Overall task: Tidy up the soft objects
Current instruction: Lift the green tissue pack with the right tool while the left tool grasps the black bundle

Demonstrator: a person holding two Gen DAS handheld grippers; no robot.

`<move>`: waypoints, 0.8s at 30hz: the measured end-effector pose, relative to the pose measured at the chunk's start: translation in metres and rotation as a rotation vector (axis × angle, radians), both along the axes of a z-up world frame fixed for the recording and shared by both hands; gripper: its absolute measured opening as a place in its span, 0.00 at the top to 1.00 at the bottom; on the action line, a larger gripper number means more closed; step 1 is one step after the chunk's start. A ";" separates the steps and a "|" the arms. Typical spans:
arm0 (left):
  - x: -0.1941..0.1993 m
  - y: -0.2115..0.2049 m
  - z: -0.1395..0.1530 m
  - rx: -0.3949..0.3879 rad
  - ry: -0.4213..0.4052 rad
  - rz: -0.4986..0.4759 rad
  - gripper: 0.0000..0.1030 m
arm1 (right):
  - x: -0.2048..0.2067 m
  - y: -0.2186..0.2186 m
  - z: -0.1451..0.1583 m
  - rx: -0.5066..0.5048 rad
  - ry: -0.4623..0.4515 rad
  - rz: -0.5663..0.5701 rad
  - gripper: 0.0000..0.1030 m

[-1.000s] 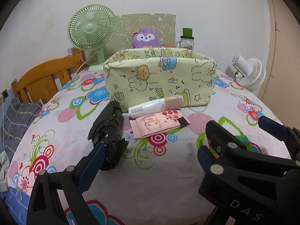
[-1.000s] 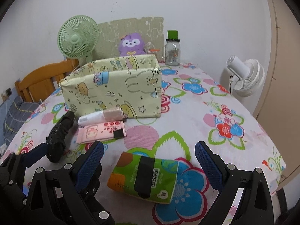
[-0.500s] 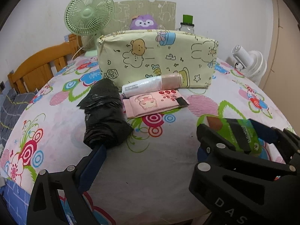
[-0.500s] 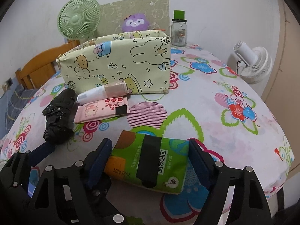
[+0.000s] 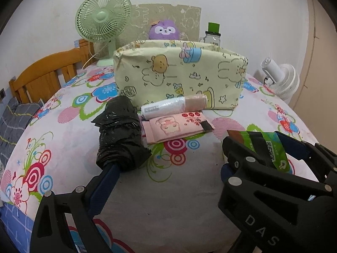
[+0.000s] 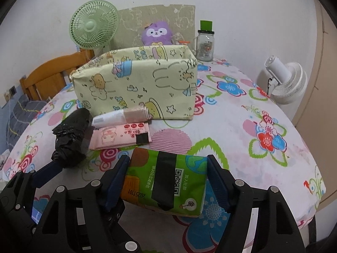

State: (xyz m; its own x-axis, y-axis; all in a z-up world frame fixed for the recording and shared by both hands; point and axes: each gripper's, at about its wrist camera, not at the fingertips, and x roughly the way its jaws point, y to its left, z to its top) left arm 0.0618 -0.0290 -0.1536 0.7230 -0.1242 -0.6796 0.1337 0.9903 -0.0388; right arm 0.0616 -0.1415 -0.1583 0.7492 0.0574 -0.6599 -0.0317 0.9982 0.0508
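Both wrist views look down-forward, low over the worktop (image 5: 168, 200), toward the fabric bin (image 5: 179, 78) at the far side. Left view sits left-front of bin, facing its long wall nearly square. Right view sits right-front of bin (image 6: 137, 84), close, seeing its right end too. Shared: bin, green fan (image 5: 103, 19), plush (image 6: 157, 32).

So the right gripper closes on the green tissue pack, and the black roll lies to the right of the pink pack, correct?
Not quite. In the right wrist view the right gripper does close on the green tissue pack, but the black roll lies left of the pink pack.
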 end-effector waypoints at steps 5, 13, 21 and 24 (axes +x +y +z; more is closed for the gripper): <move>-0.002 0.006 0.010 -0.005 -0.016 0.012 0.06 | 0.000 0.004 0.008 0.006 -0.015 0.020 0.28; -0.008 0.016 0.020 -0.011 -0.035 0.044 0.06 | -0.003 0.014 0.016 0.012 -0.035 0.052 0.28; -0.007 0.022 0.024 -0.003 -0.056 0.053 0.06 | 0.001 0.021 0.021 0.012 -0.047 0.054 0.28; -0.002 0.025 0.026 -0.004 -0.062 0.053 0.06 | 0.005 0.024 0.023 0.010 -0.049 0.050 0.28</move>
State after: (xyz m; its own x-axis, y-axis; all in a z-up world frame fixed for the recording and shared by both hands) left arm 0.0594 -0.0036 -0.1277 0.7694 -0.0868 -0.6328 0.0831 0.9959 -0.0356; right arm 0.0666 -0.1176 -0.1353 0.7769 0.1019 -0.6213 -0.0838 0.9948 0.0583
